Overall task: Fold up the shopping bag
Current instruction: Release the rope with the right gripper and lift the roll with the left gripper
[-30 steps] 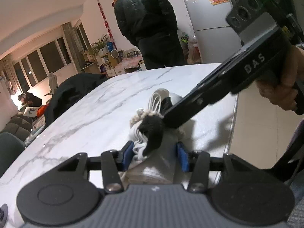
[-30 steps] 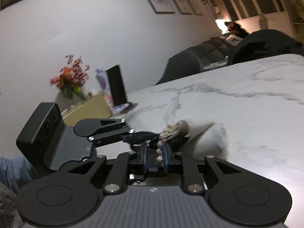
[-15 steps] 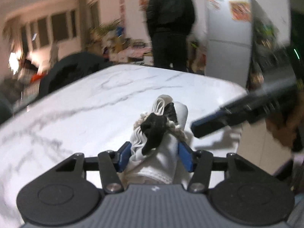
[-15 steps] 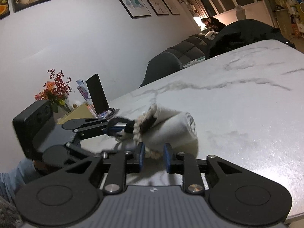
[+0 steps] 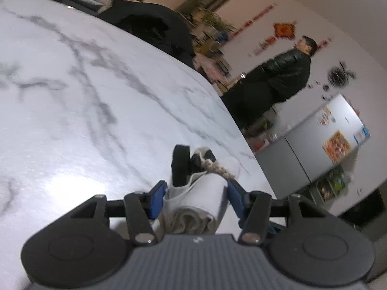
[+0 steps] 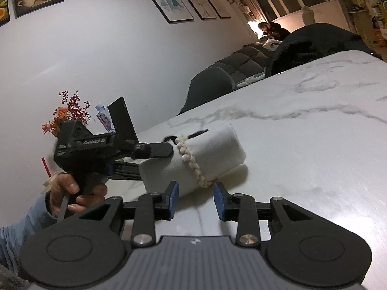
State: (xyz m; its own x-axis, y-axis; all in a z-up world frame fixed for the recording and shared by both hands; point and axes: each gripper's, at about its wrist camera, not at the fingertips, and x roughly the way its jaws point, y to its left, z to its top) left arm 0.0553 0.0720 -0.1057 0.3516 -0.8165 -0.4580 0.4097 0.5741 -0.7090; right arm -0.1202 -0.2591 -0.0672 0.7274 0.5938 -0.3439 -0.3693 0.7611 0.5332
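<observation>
Fingers: left gripper (image 5: 196, 193) clamped on rolled shopping bag (image 6: 193, 159), held just above counter (image 6: 314, 157); right gripper (image 6: 196, 197) spread, empty, beside it. We judge folding done: 1 cord (image 6: 193, 164) ties it. Setting down remains.

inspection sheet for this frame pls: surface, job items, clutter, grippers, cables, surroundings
Surface: white marble table, grey veins.
Job's things: shopping bag, rolled into a bundle, braided cord around it, near the table edge.
Clutter: flowers, bottle, dark upright panel at the far end.
Grippers: left gripper clamps the roll's end; right gripper open, short of the roll, empty.
Cables: nothing seen.
Surroundings: dark chairs, framed pictures, fridge, a person in a black jacket standing.
</observation>
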